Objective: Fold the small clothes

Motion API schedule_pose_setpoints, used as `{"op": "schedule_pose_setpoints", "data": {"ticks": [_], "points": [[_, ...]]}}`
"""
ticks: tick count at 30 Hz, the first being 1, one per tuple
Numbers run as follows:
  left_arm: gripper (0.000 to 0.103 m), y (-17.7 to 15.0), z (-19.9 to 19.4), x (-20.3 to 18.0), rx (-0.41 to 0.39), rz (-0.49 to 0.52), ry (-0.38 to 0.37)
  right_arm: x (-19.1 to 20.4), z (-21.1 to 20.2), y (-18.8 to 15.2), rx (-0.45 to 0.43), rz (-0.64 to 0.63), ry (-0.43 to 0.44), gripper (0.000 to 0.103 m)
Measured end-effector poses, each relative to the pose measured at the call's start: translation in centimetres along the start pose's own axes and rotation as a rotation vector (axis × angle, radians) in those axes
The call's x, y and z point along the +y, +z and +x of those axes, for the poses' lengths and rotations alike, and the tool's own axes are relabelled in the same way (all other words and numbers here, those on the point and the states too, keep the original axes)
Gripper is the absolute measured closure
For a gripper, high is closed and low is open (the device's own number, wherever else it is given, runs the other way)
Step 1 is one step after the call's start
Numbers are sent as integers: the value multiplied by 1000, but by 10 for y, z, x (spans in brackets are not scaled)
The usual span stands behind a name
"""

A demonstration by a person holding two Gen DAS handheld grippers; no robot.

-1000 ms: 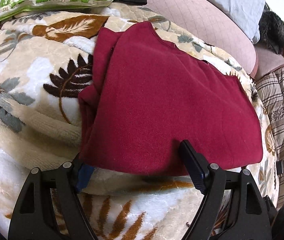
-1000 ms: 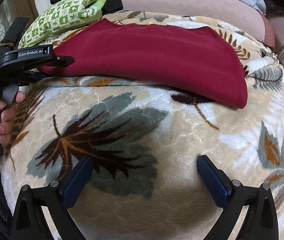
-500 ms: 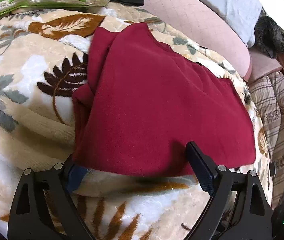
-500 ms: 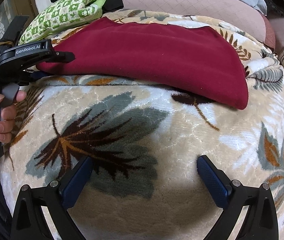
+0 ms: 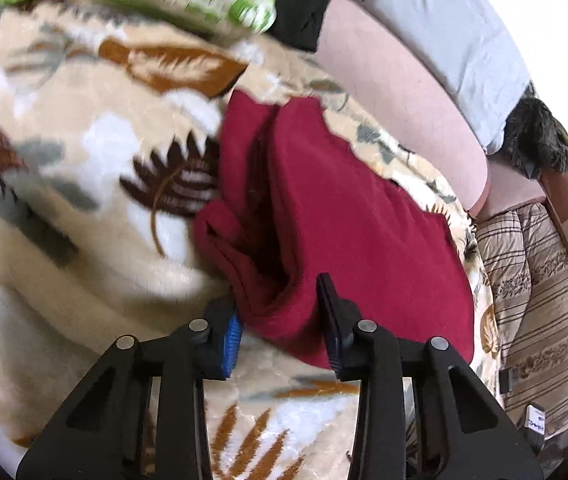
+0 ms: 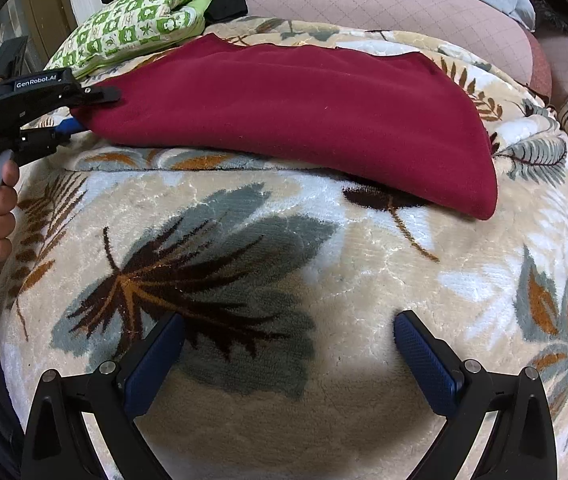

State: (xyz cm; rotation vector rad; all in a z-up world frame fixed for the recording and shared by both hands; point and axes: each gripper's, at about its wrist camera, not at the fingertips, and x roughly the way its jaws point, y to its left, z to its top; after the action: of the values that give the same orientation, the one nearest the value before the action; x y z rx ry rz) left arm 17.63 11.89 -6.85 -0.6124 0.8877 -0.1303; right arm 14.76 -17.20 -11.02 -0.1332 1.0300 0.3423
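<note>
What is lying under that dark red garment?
The red garment rests on a cream leaf-patterned blanket, which shows all round it. At its near corner, its own folded layers show beneath the top one. Anything else under it is covered.

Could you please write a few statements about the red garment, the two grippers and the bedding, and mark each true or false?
1. The red garment lies on a leaf-patterned blanket. True.
2. The right gripper holds the garment. False: it is open over bare blanket.
3. The left gripper is closing with a garment corner between its jaws. True.
4. The green-checked pillow lies on top of the garment. False: it lies beyond it.
</note>
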Motion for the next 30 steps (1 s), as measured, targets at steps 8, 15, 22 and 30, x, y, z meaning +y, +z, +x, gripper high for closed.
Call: {"op": "schedule_pose_setpoints", "data": {"ticks": [8,15,22,30], "points": [[72,-1,11,4,52,-63,-61,1,0,0,2,-1,-3,0],[96,-1,-3,-2,-14,-40,-15,0,0,0,2,-2,-1,0],[96,-30,-14,-91,-177,444,308,-22,-63,37,-163,53,91,17],[96,-46,-9,-112,-201,645,393,-30,-88,192,-161,128,448,17]]}}
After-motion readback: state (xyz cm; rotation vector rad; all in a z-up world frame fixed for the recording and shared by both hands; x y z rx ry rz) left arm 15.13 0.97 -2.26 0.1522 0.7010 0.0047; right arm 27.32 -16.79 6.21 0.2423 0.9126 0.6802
